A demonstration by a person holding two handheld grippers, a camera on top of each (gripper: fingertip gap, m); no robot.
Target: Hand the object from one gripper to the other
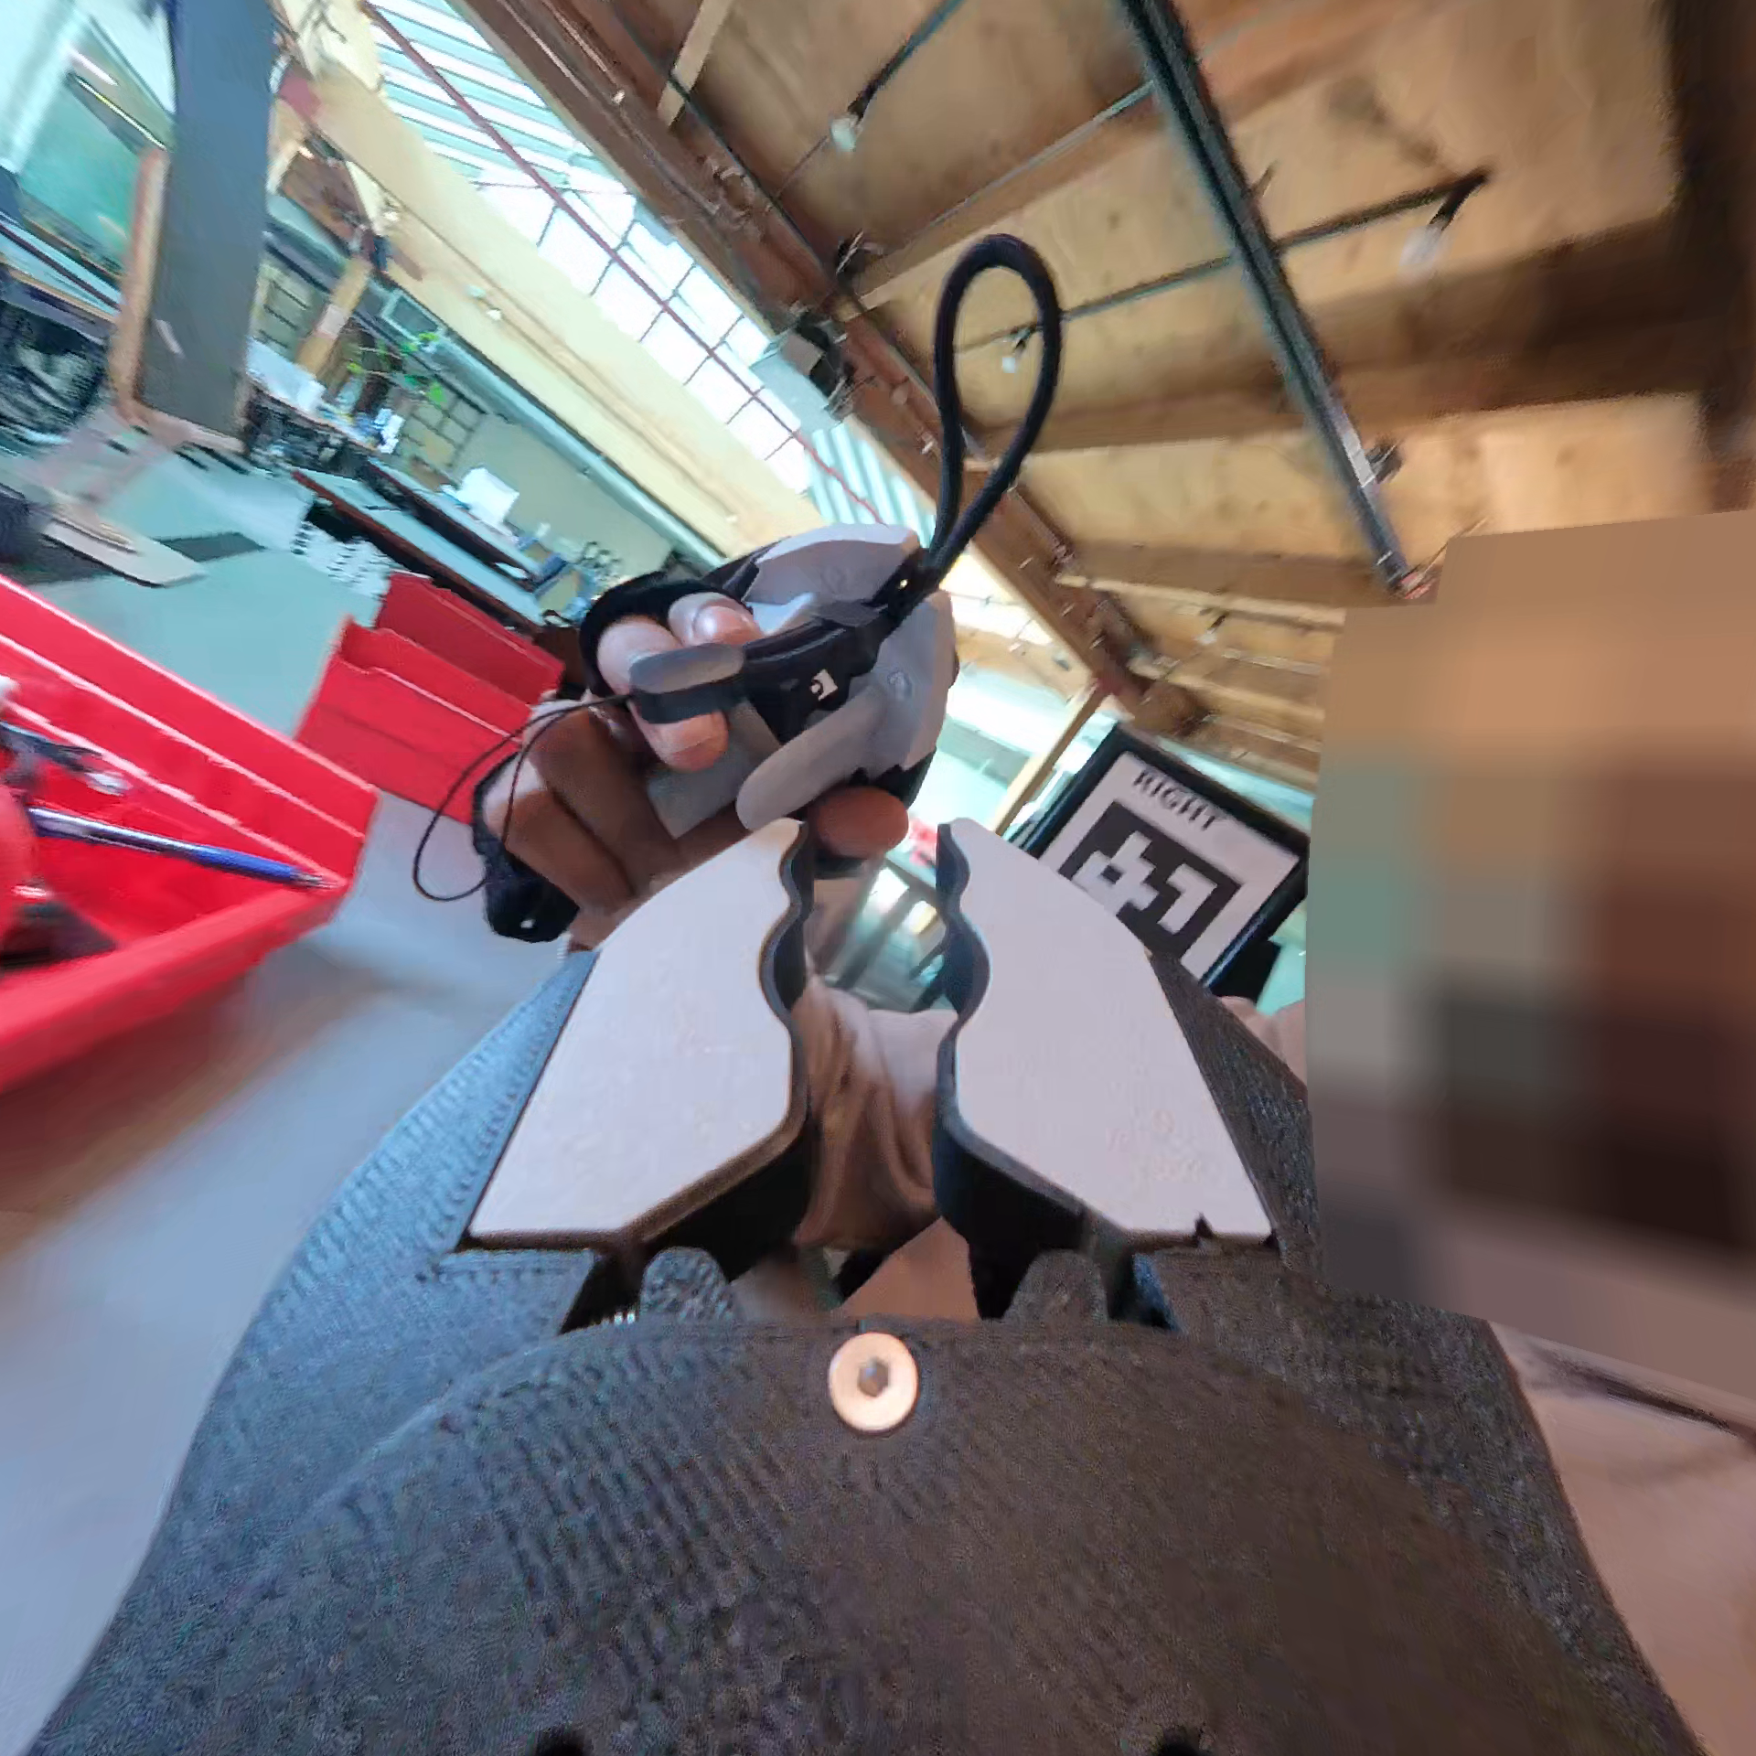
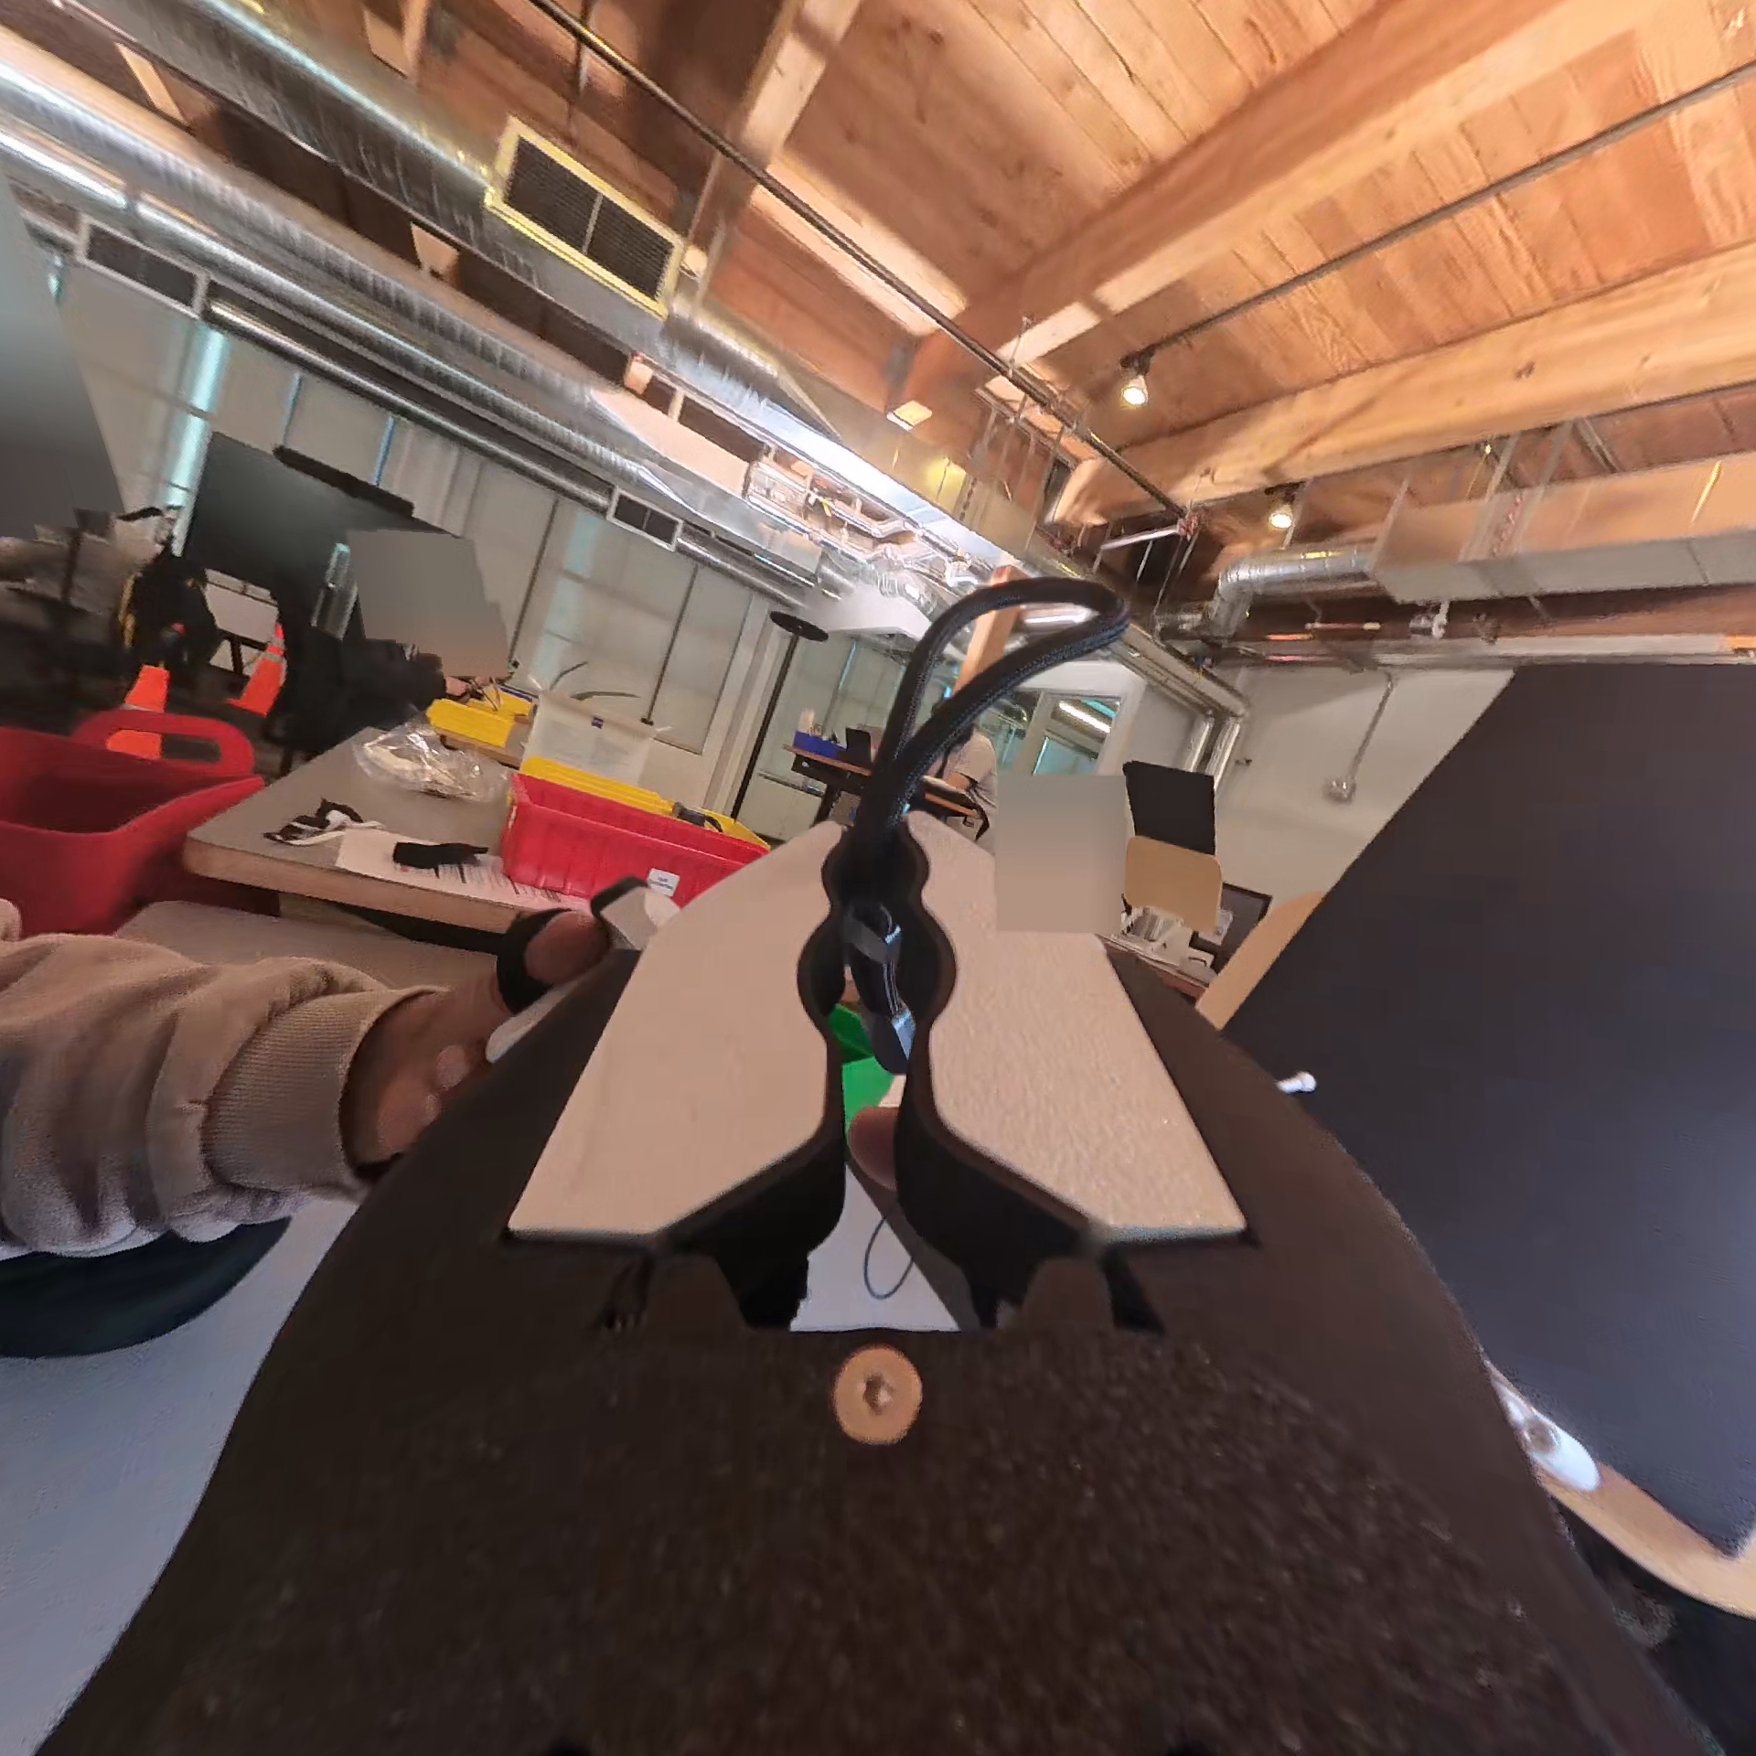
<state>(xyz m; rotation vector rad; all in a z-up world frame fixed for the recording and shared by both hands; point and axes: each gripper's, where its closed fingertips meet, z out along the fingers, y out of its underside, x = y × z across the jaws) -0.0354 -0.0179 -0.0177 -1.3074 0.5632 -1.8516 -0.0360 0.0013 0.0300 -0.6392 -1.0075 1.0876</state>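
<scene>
Right gripper (image 2: 876, 836) is clamped on the black cord loop (image 2: 960, 684), which sticks up from its tips. Left gripper (image 1: 869, 836) is spread and empty – so the handoff isn't done yet, left has to close in.

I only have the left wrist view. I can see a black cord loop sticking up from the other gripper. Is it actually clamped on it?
Observer: Yes. In the right wrist view, the right gripper is shut on the black cord, just below its loop.
Operator: Is anything hanging behind the pinch?
Observer: A small dark tag on the cord hangs in the gap between the fingers, behind their tips.
</scene>
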